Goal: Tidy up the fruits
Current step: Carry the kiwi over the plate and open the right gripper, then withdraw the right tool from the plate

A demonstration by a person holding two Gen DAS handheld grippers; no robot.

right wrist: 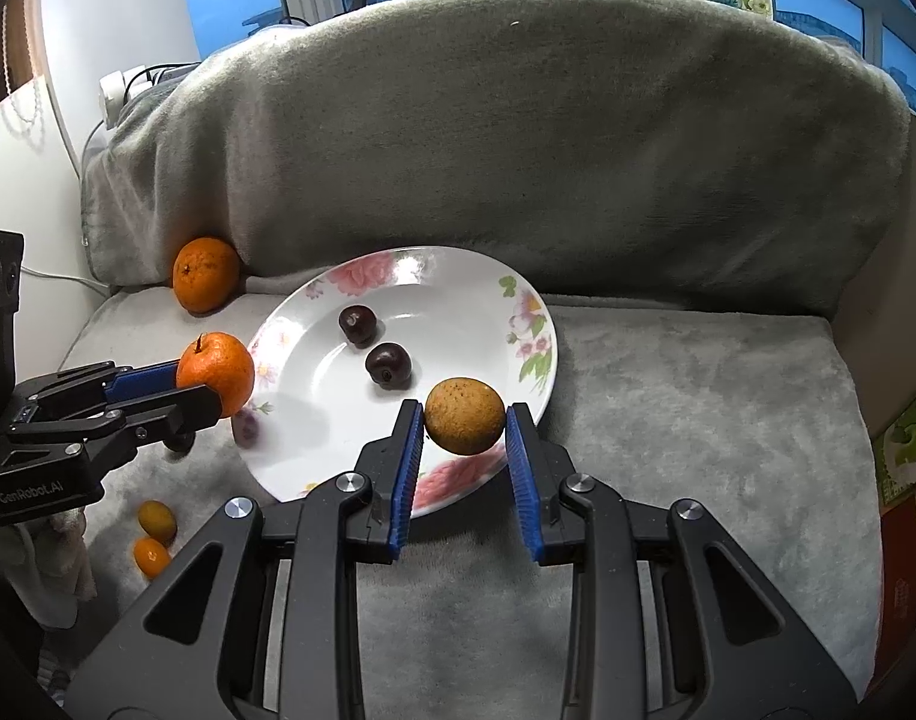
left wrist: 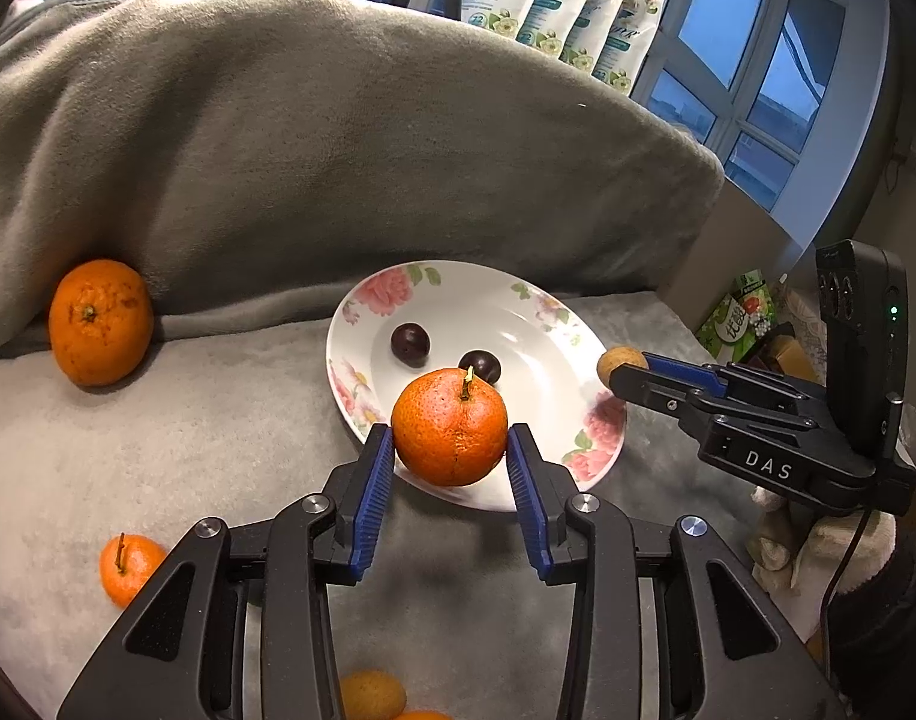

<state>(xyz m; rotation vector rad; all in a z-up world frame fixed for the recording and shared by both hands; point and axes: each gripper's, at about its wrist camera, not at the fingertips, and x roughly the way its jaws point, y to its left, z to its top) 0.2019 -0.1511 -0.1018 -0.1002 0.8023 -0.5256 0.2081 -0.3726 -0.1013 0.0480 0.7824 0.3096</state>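
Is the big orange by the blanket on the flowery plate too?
No, the big orange sits on the grey cushion against the blanket, off the plate, which holds only two dark cherries.

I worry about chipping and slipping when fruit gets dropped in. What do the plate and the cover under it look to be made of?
The plate looks like glazed ceramic or porcelain, possibly melamine: glossy white with window glare and printed pink flowers. The grey cover looks like soft plush fleece: matte, with a fuzzy nap.
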